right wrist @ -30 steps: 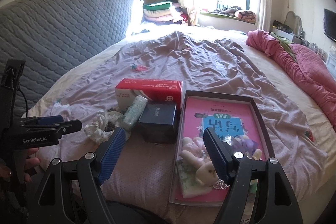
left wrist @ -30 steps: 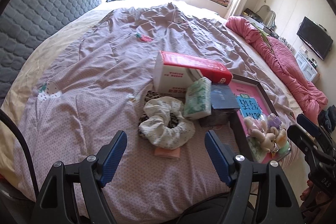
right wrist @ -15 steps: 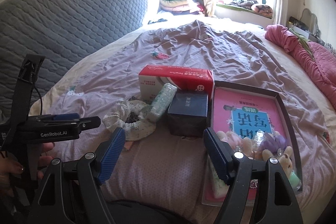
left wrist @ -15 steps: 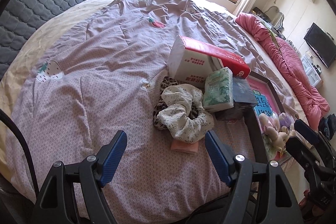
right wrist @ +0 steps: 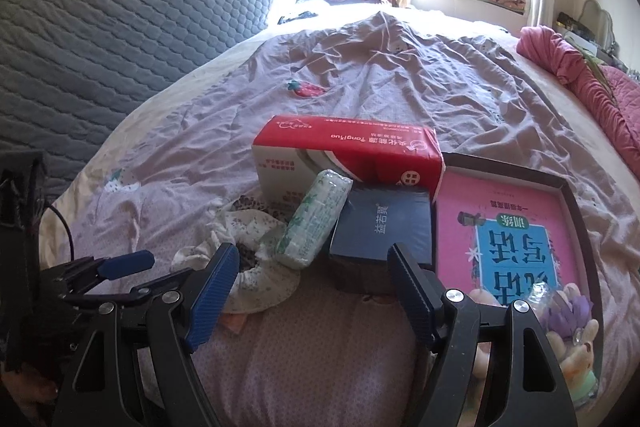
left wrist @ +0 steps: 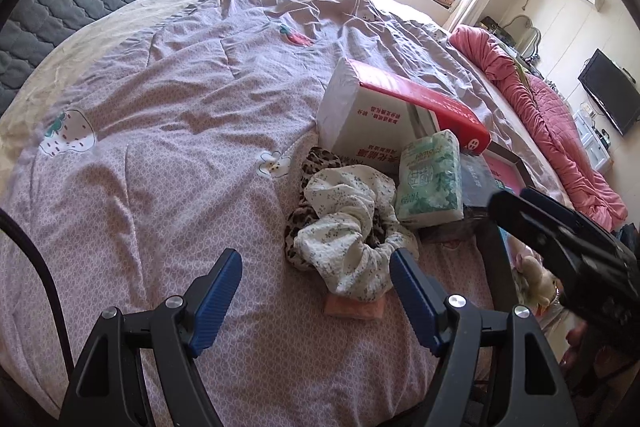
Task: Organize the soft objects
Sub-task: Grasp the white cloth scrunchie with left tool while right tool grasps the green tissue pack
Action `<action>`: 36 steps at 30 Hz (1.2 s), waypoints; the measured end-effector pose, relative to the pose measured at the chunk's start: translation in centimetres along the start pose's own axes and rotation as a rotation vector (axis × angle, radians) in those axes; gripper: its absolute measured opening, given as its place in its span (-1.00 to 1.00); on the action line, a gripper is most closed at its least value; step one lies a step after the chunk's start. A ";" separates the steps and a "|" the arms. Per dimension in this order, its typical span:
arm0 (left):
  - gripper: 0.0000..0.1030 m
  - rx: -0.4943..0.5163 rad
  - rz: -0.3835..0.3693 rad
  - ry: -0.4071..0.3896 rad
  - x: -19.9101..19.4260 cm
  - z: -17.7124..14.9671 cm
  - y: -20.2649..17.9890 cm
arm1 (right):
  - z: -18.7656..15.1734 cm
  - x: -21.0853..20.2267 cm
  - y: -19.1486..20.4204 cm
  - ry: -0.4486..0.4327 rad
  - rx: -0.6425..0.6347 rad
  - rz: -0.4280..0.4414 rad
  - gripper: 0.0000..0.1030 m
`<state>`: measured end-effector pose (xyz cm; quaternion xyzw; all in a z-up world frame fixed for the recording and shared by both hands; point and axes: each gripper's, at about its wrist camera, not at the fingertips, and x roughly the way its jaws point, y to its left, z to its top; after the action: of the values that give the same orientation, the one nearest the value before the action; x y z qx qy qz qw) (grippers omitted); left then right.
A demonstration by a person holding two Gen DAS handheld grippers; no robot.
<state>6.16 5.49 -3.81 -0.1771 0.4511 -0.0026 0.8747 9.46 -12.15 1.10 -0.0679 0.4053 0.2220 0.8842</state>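
Observation:
A white floral scrunchie (left wrist: 352, 231) lies on a leopard scrunchie (left wrist: 316, 163) on the purple quilt, with a small pink pad (left wrist: 354, 307) under its near edge. A green tissue pack (left wrist: 430, 179) leans beside it. My left gripper (left wrist: 316, 291) is open and empty, just short of the white scrunchie. My right gripper (right wrist: 314, 283) is open and empty, in front of the tissue pack (right wrist: 316, 219) and a dark blue box (right wrist: 384, 223). The white scrunchie also shows in the right wrist view (right wrist: 256, 267). Small plush toys (right wrist: 572, 331) lie in the tray.
A red and white tissue box (left wrist: 400, 115) stands behind the pile. A dark-framed tray (right wrist: 576, 195) with a pink book (right wrist: 512, 227) lies to the right. A pink blanket (left wrist: 552, 131) runs along the bed's right side. A grey quilted headboard (right wrist: 100, 35) is on the left.
Both grippers have moved forward and closer to the pile; the scrunchies and tissue pack now sit nearer the fingers. The right gripper has swung left. Nothing was grasped.

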 end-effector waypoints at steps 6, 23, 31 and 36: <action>0.46 -0.004 -0.025 0.009 1.0 0.1 0.4 | 1.4 3.6 -0.9 0.054 0.036 -0.012 0.51; 0.41 0.011 -0.064 -0.011 2.1 0.7 1.1 | 3.2 7.3 1.0 0.038 0.018 -0.012 -0.22; -0.44 0.041 -0.091 -0.009 2.5 0.6 0.6 | 2.6 5.7 0.2 -0.010 0.031 0.058 -0.50; -0.70 0.062 -0.111 -0.026 2.0 0.5 0.5 | 1.7 2.7 -0.5 -0.032 0.053 0.113 -0.54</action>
<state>7.64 5.75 -5.29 -0.1747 0.4289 -0.0630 0.8840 12.37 -11.17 0.18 -0.0180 0.3998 0.2618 0.8782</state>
